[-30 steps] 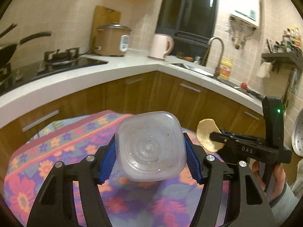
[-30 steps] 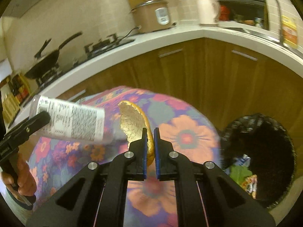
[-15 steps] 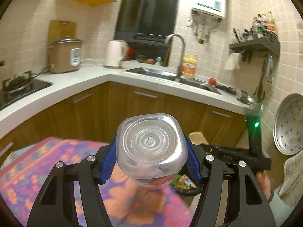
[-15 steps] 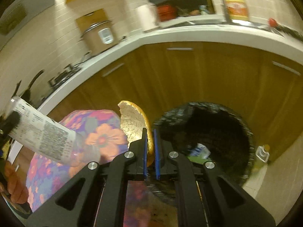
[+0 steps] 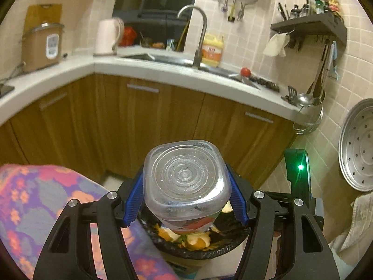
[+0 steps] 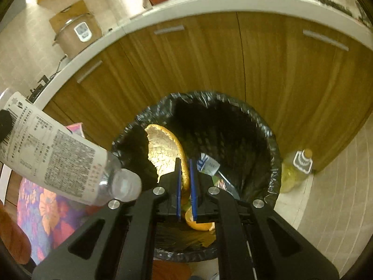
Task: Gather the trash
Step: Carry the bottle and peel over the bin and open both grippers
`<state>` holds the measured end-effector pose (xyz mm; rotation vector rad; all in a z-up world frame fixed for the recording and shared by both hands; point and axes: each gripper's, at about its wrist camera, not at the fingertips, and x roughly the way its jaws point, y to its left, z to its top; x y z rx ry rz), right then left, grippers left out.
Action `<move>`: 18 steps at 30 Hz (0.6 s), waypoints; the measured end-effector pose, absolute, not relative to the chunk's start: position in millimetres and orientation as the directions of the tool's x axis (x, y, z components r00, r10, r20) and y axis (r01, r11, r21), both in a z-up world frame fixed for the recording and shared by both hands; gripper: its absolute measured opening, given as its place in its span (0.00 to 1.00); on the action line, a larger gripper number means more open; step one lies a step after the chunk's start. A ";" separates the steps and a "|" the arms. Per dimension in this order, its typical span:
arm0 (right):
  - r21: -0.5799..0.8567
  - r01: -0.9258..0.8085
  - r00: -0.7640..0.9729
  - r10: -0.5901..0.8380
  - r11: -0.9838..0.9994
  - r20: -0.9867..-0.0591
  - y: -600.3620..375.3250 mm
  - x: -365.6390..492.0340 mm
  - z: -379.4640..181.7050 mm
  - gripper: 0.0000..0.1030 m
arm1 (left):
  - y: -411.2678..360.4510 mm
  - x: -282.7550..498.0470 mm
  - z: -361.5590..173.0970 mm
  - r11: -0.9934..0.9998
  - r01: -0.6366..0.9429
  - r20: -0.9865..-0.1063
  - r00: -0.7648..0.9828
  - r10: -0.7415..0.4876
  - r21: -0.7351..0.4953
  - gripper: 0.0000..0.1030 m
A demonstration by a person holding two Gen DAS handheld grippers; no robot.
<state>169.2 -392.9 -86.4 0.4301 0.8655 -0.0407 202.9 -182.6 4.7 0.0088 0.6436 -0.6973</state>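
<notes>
My left gripper (image 5: 185, 196) is shut on a clear plastic bottle (image 5: 185, 182), bottom end toward the camera; in the right wrist view the bottle (image 6: 60, 158) shows its white label and points cap-first toward the bin. My right gripper (image 6: 184, 175) is shut on a piece of orange peel (image 6: 166, 149) and holds it over the open mouth of the black-lined trash bin (image 6: 268, 140). The bin (image 5: 209, 252) sits below the bottle and holds orange peels and wrappers.
A table with a flowered cloth (image 5: 35, 205) stands left of the bin. Wooden cabinets (image 5: 149, 121) under a white counter curve behind it. A yellow oil bottle (image 6: 296, 170) stands on the floor right of the bin. A steamer tray (image 5: 359, 144) hangs at right.
Both grippers have swung right from over the table to the trash bin, carrying the bottle and the peel. The peel now hangs over the bin's mouth.
</notes>
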 end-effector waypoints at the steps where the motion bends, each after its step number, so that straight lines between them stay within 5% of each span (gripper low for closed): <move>1: 0.354 0.214 0.648 0.139 0.910 -0.749 -394.3 170.7 -89.9 0.05 | -184.4 205.0 2.0 0.776 0.598 -0.559 0.580 -0.593 -0.203 0.60; 18: 0.393 0.205 0.654 0.173 0.896 -0.736 -406.2 154.3 -88.6 0.10 | -203.2 212.1 -17.5 0.772 0.597 -0.629 0.517 -0.580 -0.221 0.64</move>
